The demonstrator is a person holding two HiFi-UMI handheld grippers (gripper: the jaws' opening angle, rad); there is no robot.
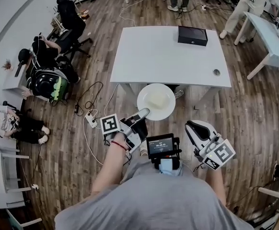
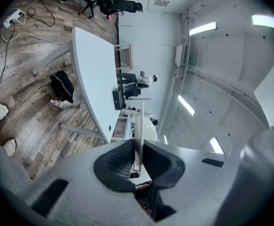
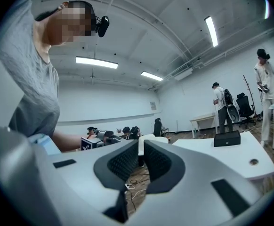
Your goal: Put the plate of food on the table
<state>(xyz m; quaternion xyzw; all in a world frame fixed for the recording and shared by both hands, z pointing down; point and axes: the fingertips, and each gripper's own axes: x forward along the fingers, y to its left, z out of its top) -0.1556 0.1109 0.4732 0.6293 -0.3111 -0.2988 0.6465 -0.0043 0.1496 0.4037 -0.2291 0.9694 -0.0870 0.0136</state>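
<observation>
A white plate [image 1: 156, 101] with pale food on it hangs in the air just in front of the near edge of the white table [image 1: 168, 56]. My left gripper [image 1: 143, 113] is shut on the plate's near-left rim. In the left gripper view the plate [image 2: 139, 121] shows edge-on, pinched between the jaws of the left gripper [image 2: 138, 161]. My right gripper [image 1: 191, 126] hangs lower right of the plate, apart from it. In the right gripper view the right gripper [image 3: 141, 161] has its jaws close together with nothing between them.
A black box [image 1: 192, 35] sits at the table's far right, and a small round object [image 1: 216, 72] lies near its right edge. A power strip with cables [image 1: 90, 120] lies on the wooden floor at left, near seated people [image 1: 46, 56]. Another table [image 1: 278, 42] stands at right.
</observation>
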